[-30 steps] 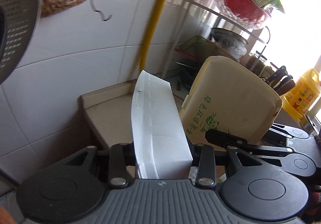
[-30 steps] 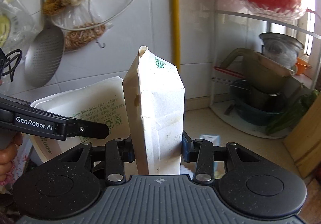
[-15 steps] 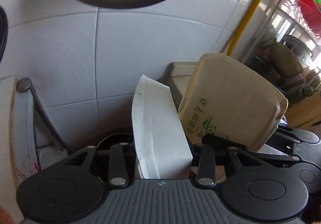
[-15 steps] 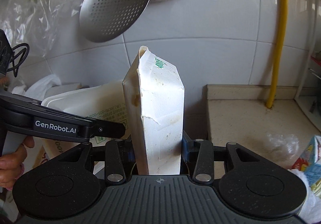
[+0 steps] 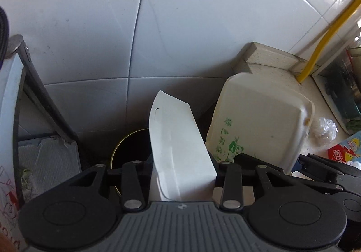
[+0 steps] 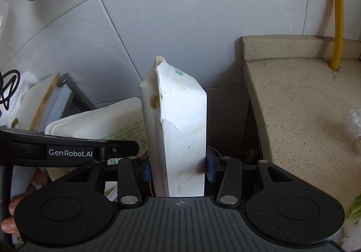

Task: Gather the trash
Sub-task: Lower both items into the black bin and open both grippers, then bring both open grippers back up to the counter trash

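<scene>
Both my hand-held grippers have dropped from the wall utensils toward the bin (image 5: 128,152): left hand-held gripper (image 5: 182,168) clamps a white box (image 5: 178,150), right hand-held gripper (image 6: 179,168), jaws just easing, holds a stained carton (image 6: 180,130), ready to drop.

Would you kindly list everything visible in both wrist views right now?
takeout box: one, white and stained, between the right claw's pads.
folded white packet: one, white, gripped in the left claw.
trash bin: one, dark with yellowish rim, below the left claw.
yellow pipe: one, against the tiled wall.
countertop: one, beige speckled, right.
clear plastic wrap: one, on the countertop.
left claw: black, closed on the packet.
right claw: black, blue pads, jaws just opened slightly around the box.
hand: one, behind the left claw.
</scene>
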`<state>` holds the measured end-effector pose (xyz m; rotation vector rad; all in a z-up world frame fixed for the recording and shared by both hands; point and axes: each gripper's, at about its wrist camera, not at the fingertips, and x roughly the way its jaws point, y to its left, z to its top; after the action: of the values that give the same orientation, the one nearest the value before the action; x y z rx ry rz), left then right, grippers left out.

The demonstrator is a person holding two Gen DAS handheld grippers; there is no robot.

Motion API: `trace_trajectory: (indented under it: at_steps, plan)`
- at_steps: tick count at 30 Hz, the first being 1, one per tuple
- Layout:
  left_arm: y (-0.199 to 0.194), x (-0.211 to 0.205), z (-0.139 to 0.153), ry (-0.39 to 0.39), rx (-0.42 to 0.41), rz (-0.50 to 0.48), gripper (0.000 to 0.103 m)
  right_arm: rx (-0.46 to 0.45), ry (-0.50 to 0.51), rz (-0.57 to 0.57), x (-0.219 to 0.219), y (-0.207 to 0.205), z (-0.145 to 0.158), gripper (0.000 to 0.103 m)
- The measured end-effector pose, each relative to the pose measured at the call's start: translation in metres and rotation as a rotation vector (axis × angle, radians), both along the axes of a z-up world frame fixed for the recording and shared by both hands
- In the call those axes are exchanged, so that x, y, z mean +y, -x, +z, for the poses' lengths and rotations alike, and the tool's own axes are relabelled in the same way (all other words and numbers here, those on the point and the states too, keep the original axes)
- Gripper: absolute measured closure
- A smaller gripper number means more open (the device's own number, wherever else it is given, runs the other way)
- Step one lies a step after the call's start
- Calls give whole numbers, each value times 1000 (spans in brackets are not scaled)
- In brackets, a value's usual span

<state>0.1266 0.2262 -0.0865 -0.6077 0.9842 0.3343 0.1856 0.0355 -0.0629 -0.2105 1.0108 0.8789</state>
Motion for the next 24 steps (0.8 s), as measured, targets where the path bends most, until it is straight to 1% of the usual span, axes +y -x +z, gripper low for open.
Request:
trace_trajectory:
  at_steps: [2,6,9,11,13,15,19,22,24]
  plan:
    - [-8,6,-14,27,18,20,67,9,14,-18,5,-6,-11,50]
    - [-20,15,-44,61,68,45,66,75,29,-50,13,-22,-34,50]
    - [-26,22,-66,93,108,78,60,108,43,-66,15,-30,-49,49]
    - [-30,29,-79,133,132,108,59,151,34,-80,16,-35,-59,50]
    - [-34,35,-91,169,155,139,55,163,36,-96,18,-36,-66,50]
    - [-35,38,-98,183,176,158,53,173,38,-107,20,-37,-74,50]
    - [-35,32,-94,142,187,136,53,187,39,-118,18,-37,-78,48]
    - [-34,29,-85,140,169,120,53,174,33,-120,14,-32,-70,47]
    - [-33,25,-75,127,150,103,53,155,26,-126,8,-36,-60,44]
